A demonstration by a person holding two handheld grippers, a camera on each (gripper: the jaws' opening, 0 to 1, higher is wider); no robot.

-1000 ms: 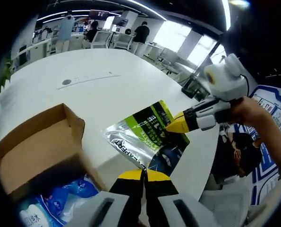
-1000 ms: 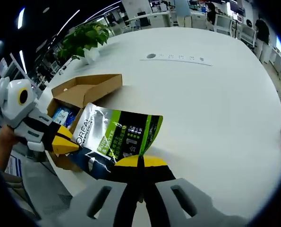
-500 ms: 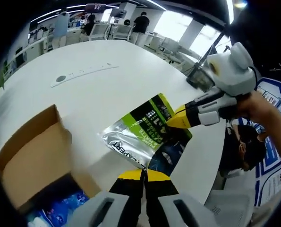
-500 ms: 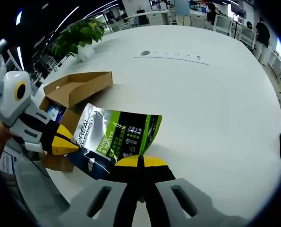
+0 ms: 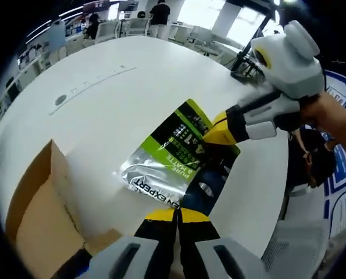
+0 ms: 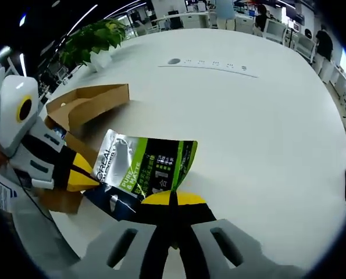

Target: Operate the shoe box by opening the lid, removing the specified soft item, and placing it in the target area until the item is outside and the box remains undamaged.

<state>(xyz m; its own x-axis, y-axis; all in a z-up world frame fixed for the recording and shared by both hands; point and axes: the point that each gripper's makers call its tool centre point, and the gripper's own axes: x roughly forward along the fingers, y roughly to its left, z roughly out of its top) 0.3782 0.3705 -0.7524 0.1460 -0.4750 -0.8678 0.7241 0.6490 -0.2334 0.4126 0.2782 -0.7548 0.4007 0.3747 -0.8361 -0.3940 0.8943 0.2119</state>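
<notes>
Pouch [image 6: 143, 171], silver, green and dark blue, is pinched at two edges over the white table [image 6: 266, 116]: the right gripper [image 6: 171, 199] has its yellow-tipped jaws closed on the near edge, and the left gripper [image 6: 82, 177] clamps the left corner. In the left gripper view the same pouch [image 5: 173, 160] stretches between the left gripper [image 5: 175, 214], jaws together on it, and the right gripper [image 5: 219, 131]. Left of it and farther back sits the open cardboard shoe box [image 6: 85, 104]. Beyond, a potted plant [image 6: 94, 43] stands at the far edge.

Bright open office: desks [image 6: 219, 20], potted plant [image 6: 94, 43], sunlit windows [image 5: 219, 11].
</notes>
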